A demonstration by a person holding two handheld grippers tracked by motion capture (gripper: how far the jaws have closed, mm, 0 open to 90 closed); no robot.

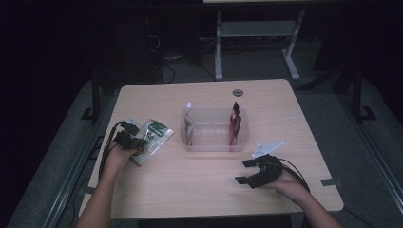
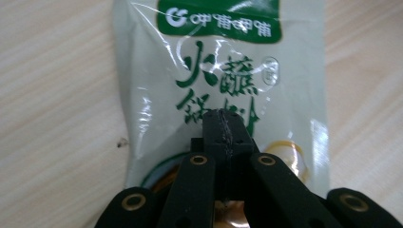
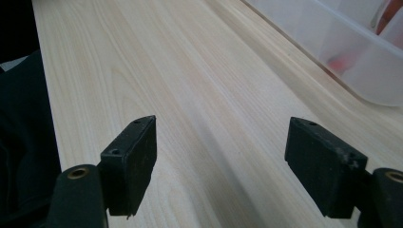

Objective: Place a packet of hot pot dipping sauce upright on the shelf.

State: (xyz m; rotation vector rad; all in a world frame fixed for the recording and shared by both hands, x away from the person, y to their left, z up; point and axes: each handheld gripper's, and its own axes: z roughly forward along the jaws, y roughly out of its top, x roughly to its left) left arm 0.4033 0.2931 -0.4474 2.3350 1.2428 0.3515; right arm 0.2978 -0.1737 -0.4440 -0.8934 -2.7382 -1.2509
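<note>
A green-and-white sauce packet [image 1: 153,135] lies at the table's left side. My left gripper [image 1: 129,139] sits on its near end. In the left gripper view the two black jaws are pressed together on the middle of the packet [image 2: 157,85], with my left gripper [image 2: 224,124] shut on its film. My right gripper [image 1: 243,172] rests on the table at the front right, open, with bare wood between its fingertips [image 3: 133,156]. The clear plastic bin [image 1: 215,142] stands mid-table with a red packet [image 1: 235,122] upright at its right wall and a pale packet [image 1: 188,124] at its left wall.
The bin's corner [image 3: 361,61] lies ahead and to the right of my right gripper. A round grey cable cap [image 1: 237,92] sits in the tabletop behind the bin. The floor beyond is dark, with desk legs [image 1: 218,52].
</note>
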